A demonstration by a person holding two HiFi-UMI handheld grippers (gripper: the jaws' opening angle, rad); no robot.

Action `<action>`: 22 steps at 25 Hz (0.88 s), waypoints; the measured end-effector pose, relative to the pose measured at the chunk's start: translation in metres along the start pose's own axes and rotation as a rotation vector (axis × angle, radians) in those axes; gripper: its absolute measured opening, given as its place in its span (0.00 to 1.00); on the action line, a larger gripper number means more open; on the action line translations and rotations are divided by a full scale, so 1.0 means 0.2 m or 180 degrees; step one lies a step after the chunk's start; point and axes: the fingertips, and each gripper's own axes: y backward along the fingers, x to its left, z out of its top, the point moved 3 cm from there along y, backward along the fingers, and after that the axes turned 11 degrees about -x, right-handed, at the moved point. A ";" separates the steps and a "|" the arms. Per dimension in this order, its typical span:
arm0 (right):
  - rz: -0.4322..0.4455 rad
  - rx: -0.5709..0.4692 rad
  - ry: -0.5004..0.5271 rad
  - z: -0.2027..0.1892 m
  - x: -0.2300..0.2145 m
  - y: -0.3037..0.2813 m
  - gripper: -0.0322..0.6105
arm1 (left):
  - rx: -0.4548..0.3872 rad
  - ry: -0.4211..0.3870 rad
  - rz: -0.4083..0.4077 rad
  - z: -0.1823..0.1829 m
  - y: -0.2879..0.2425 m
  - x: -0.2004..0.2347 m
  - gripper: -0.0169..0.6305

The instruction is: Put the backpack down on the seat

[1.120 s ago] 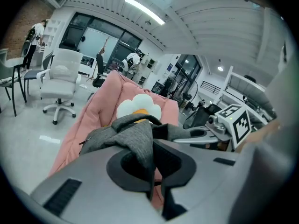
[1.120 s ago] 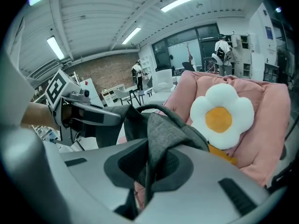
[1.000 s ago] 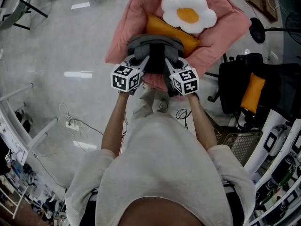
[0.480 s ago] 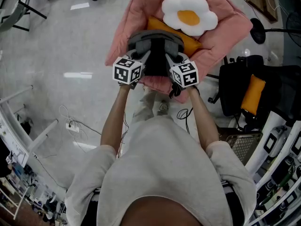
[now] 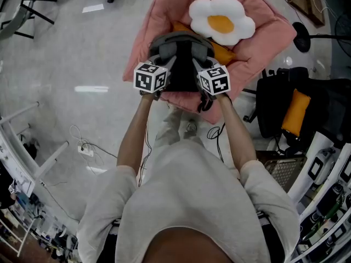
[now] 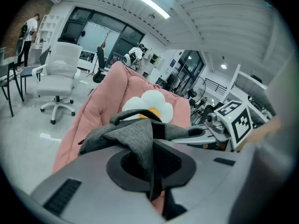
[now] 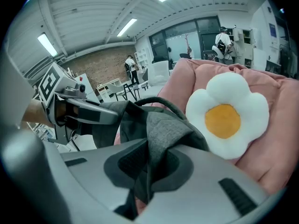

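Over the front edge of the pink seat, the grey backpack is hanging between both hands, just in front of the orange cushion & the egg-shaped pillow. The left gripper is pinching a fold of the bag's grey fabric, jaws clamped tight on it; the right gripper is doing the same w/ its own fold. Progress, approx.: the bag is lined up over the seat but prob. isn't resting on it yet. Left to do: lowering it onto the padding, then letting go w/ both.
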 end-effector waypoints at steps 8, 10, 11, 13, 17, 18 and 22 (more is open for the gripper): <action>-0.0021 0.0010 -0.0037 0.01 -0.08 -0.09 0.09 | 0.0031 -0.0032 0.0033 0.02 -0.10 0.07 0.08; -0.0036 0.0003 -0.0047 0.01 -0.10 -0.12 0.09 | 0.0033 -0.0042 0.0043 0.02 -0.13 0.08 0.08; -0.0043 0.0000 -0.0054 0.01 -0.11 -0.13 0.09 | 0.0034 -0.0048 0.0050 0.02 -0.14 0.09 0.08; -0.0057 -0.0006 -0.0067 0.01 -0.13 -0.15 0.09 | 0.0033 -0.0059 0.0061 0.02 -0.16 0.10 0.08; -0.0077 -0.0003 -0.0069 0.01 -0.15 -0.19 0.09 | 0.0027 -0.0093 0.0076 0.03 -0.20 0.14 0.08; -0.0085 -0.0004 -0.0067 0.02 -0.16 -0.20 0.09 | 0.0027 -0.0106 0.0080 0.03 -0.21 0.14 0.08; -0.0111 0.0005 -0.0056 0.02 -0.19 -0.23 0.10 | 0.0019 -0.0171 0.0116 0.04 -0.25 0.17 0.08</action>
